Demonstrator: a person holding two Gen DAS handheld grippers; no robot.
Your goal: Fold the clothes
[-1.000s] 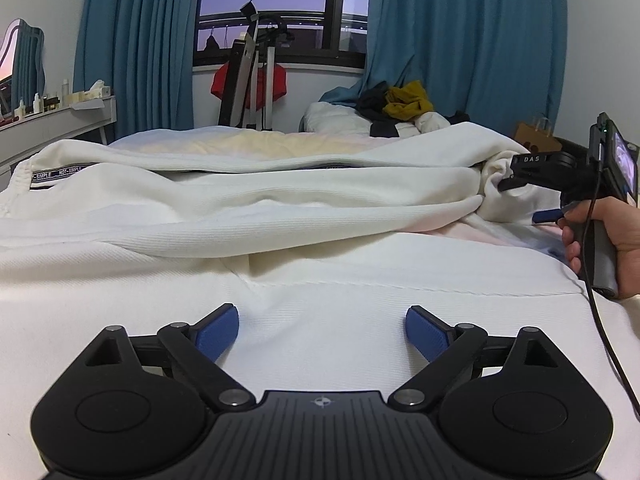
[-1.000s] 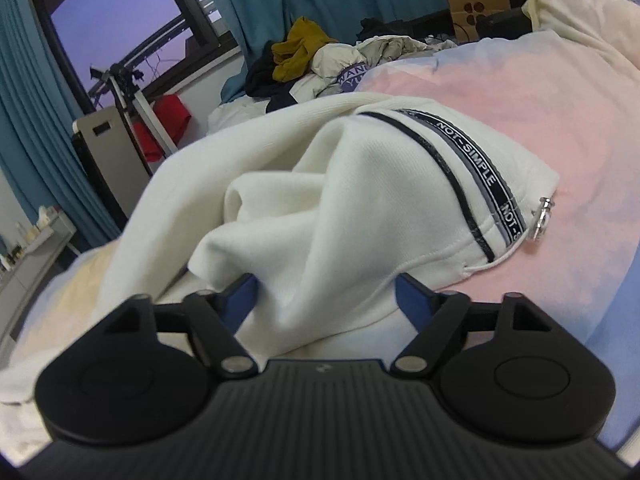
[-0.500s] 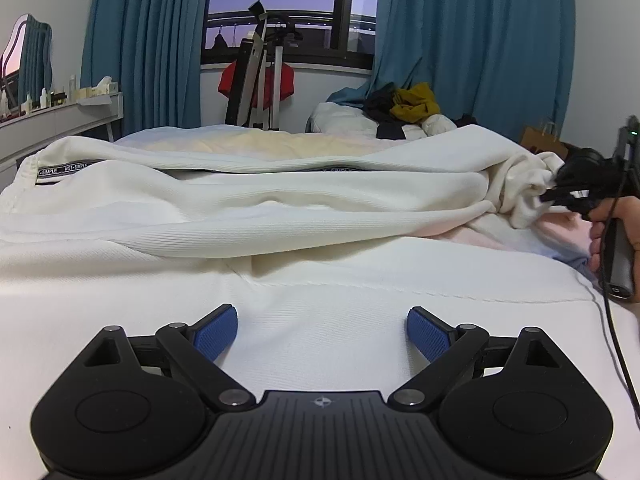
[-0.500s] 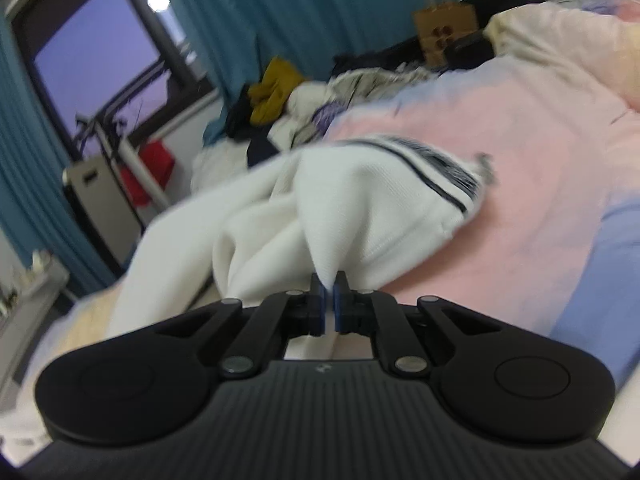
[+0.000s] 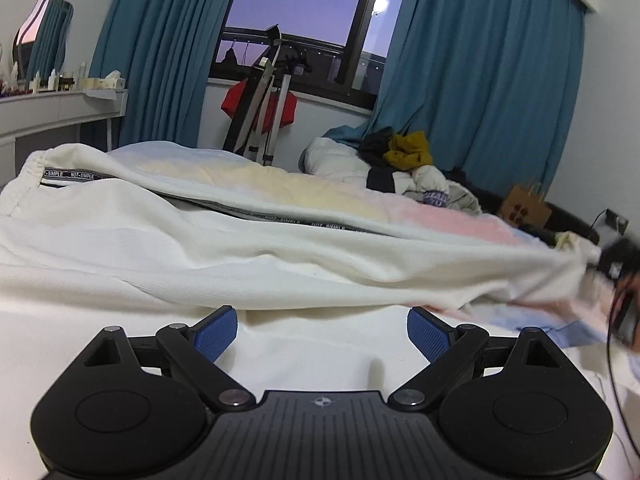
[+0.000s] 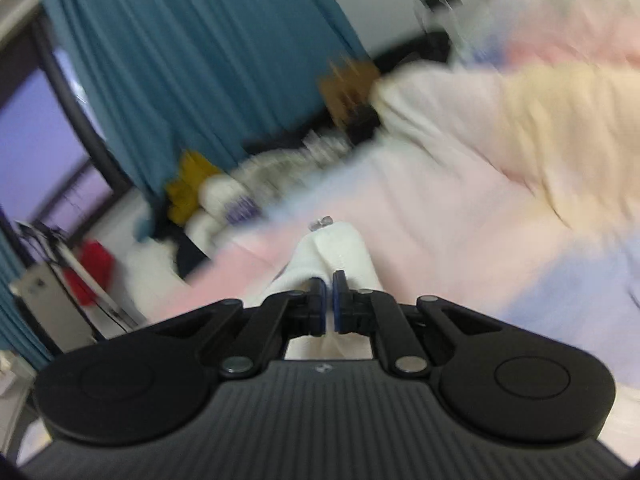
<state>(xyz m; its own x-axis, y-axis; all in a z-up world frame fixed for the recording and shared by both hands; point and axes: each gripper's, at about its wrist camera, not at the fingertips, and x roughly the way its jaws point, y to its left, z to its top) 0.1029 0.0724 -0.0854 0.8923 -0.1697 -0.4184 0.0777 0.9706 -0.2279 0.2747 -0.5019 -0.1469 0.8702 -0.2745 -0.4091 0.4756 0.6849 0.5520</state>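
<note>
- Cream garment (image 5: 280,256) spread across the bed (image 5: 460,220), long axis running from the bed's left edge to its right edge as the left wrist view shows it: elastic waistband with a printed stripe near the left edge, tapered end stretched out toward the right edge.
- Right gripper (image 6: 327,306) pinched tight on that tapered end, blue pads nearly touching with a fold of cream cloth between them; small metal fitting visible just past the pinched cloth.
- Same gripper seen only as a dark blur at the far right of the left wrist view, at the tip of the stretched fabric.
- Left gripper (image 5: 320,330) spread wide, nothing between the pads, low over the near part of the cream cloth at the bed's near edge.
- Deciding relation: garment lying crosswise ahead of the left gripper, its axis roughly at right angles to the way those fingers point; held end far off to the right, waistband end far off to the left, both well apart from the idle pads.
- Judgement: right hand already on the leg end, left hand nearer the waistband, so probably a grab toward the left edge before any fold along the long axis.
- Right wrist view heavily smeared, so pile of clothes (image 5: 404,160) by the curtain legible only from the left.
</note>
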